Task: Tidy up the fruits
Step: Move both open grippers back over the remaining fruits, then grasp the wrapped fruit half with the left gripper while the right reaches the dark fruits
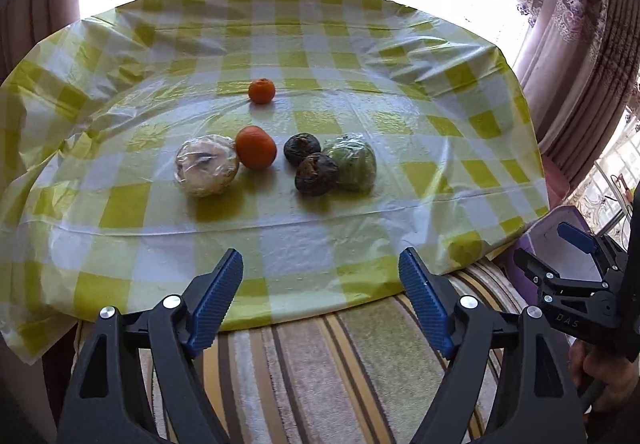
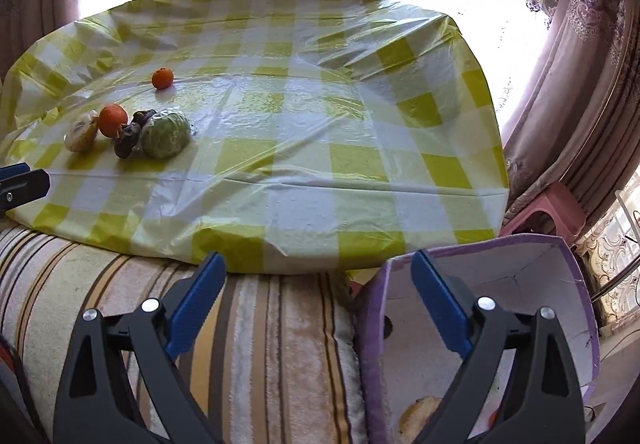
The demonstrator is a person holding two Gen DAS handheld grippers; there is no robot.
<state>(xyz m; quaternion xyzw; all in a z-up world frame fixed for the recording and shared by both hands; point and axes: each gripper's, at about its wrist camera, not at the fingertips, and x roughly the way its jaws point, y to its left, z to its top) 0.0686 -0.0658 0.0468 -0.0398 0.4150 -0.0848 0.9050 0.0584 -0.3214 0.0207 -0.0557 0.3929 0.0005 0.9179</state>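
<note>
On the green-checked tablecloth (image 1: 320,236) lie a small orange (image 1: 261,90), a larger orange (image 1: 256,147), a pale fruit in plastic wrap (image 1: 206,165), two dark fruits (image 1: 302,148) (image 1: 317,174) and a wrapped green fruit (image 1: 354,163). The same group shows far left in the right wrist view (image 2: 165,135). My left gripper (image 1: 321,272) is open and empty over the near table edge. My right gripper (image 2: 318,276) is open and empty over a purple box (image 2: 568,284), which holds a yellowish fruit (image 2: 420,410). The right gripper also shows in the left wrist view (image 1: 576,244).
A striped cushion (image 2: 260,344) lies under the table's near edge. A pink stool (image 2: 540,215) stands to the right. Curtains (image 1: 580,43) and a bright window are behind the table.
</note>
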